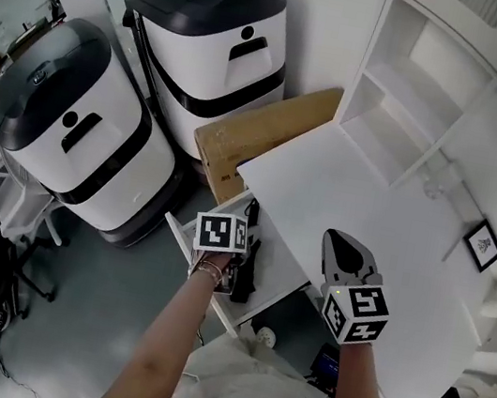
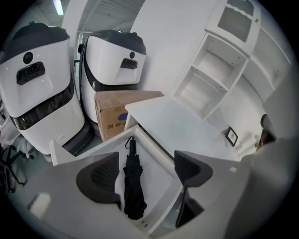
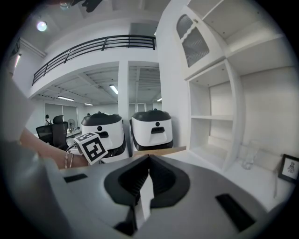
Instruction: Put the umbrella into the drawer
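Note:
A folded black umbrella [image 2: 132,186] lies lengthwise inside the open white drawer [image 2: 159,175], handle end toward the far corner. In the head view the umbrella [image 1: 243,276] shows in the pulled-out drawer [image 1: 182,243] at the desk's left side. My left gripper [image 2: 147,163] hovers open above the drawer with nothing between its fingers; its marker cube [image 1: 221,233] hides the jaws from above. My right gripper [image 1: 344,242] hangs shut and empty over the white desk top [image 1: 354,193], with its tips [image 3: 148,161] touching.
Two large white-and-black machines [image 1: 71,124] [image 1: 215,35] stand on the floor left of the desk. A cardboard box [image 1: 260,133] leans between them and the desk. A white shelf unit [image 1: 420,90], a glass [image 1: 434,186] and a small framed picture [image 1: 483,246] sit at the desk's back.

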The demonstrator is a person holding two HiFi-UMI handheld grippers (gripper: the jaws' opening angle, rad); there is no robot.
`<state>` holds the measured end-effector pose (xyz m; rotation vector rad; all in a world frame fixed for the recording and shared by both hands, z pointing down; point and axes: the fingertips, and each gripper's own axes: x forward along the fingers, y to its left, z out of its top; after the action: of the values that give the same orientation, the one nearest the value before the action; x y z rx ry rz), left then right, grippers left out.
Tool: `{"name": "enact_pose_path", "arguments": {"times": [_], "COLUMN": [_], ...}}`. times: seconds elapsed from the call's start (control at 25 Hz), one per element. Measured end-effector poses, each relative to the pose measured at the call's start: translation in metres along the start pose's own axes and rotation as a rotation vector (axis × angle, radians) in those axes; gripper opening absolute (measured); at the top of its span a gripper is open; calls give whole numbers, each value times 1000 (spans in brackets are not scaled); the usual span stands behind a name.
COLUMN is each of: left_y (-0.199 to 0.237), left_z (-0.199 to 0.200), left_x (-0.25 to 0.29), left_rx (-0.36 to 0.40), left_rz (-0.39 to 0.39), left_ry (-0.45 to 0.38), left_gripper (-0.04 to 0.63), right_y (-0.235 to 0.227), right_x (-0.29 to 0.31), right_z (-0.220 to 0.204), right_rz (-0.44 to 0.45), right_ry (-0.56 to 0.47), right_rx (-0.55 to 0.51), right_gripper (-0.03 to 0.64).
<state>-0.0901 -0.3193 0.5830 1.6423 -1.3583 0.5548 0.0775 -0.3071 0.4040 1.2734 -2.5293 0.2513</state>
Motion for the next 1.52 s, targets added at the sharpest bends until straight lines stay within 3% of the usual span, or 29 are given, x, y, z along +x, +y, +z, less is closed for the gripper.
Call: {"name": "enact_pose_path", "arguments": {"times": [0.64, 0.92, 1.24, 1.52], "left_y": [-47, -62, -72, -84], "left_z": [68, 93, 114, 124], "left_x": [-95, -139, -192, -229], "left_rx": [260, 254, 365, 437], "left_rz": [-31, -69, -47, -18], "left_ry": [-275, -432, -680, -829], "left_gripper": [368, 347, 172, 11], "right_y": [-13, -14, -3, 7], "right_x": [-36, -48, -59, -65], "right_z": [47, 66, 91, 104], "right_rz": [-42, -70, -70, -63], "right_ry": [-120, -174, -235, -257], "right_rx": [-47, -41, -79, -137], "right_gripper": [8, 8, 8, 8]}}
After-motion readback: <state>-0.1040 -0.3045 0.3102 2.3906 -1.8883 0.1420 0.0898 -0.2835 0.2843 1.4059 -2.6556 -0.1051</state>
